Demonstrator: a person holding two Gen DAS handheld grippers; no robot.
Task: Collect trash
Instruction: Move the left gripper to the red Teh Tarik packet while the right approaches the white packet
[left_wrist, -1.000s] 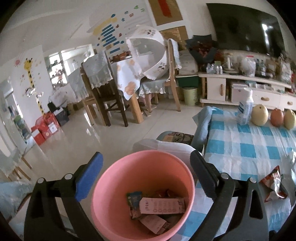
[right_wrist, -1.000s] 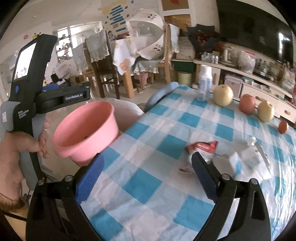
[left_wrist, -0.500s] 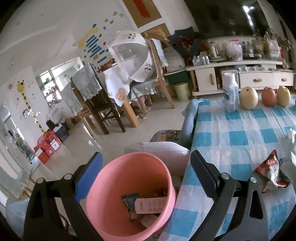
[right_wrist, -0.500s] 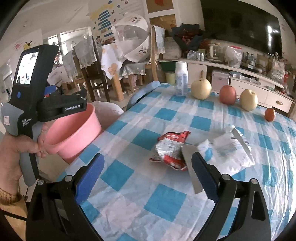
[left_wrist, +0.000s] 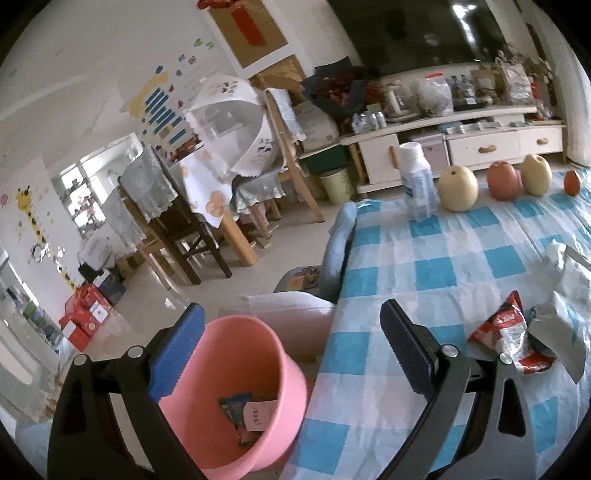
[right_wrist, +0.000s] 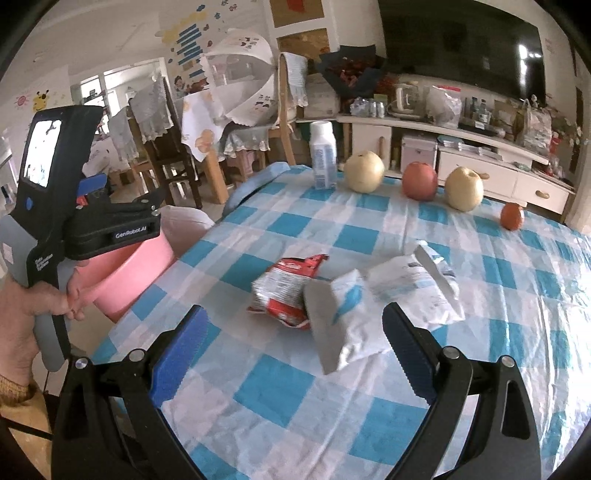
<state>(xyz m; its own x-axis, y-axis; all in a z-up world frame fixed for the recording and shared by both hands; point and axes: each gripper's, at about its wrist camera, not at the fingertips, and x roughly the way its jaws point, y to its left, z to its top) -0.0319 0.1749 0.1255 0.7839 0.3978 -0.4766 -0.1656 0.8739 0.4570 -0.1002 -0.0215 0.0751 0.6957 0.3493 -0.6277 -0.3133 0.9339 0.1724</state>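
Observation:
A pink bucket (left_wrist: 236, 398) holding several wrappers sits low in the left wrist view, beside the table's left edge and against my left gripper's blue finger. My left gripper (left_wrist: 290, 308) is open; the person's hand (right_wrist: 29, 310) holding it touches the bucket's rim (right_wrist: 125, 273). On the blue checked tablecloth (right_wrist: 369, 229) lie a crumpled red and silver snack wrapper (right_wrist: 284, 284) and two white and blue packets (right_wrist: 343, 317) (right_wrist: 417, 284). My right gripper (right_wrist: 295, 310) is open just in front of them, touching none. The red wrapper (left_wrist: 509, 332) also shows at the left view's right side.
At the table's far side stand a white bottle (right_wrist: 323, 160), two pears (right_wrist: 364, 171), an apple (right_wrist: 419, 181) and a small orange fruit (right_wrist: 511, 216). A white cushioned seat (left_wrist: 291, 317) sits by the table edge. Dining chairs (left_wrist: 184, 229) and a TV cabinet (left_wrist: 461, 144) are further off.
My right gripper has swung right and closer to the wrappers, which now lie between its fingers. The left view has turned toward the table; the bucket sits lower and further left in it.

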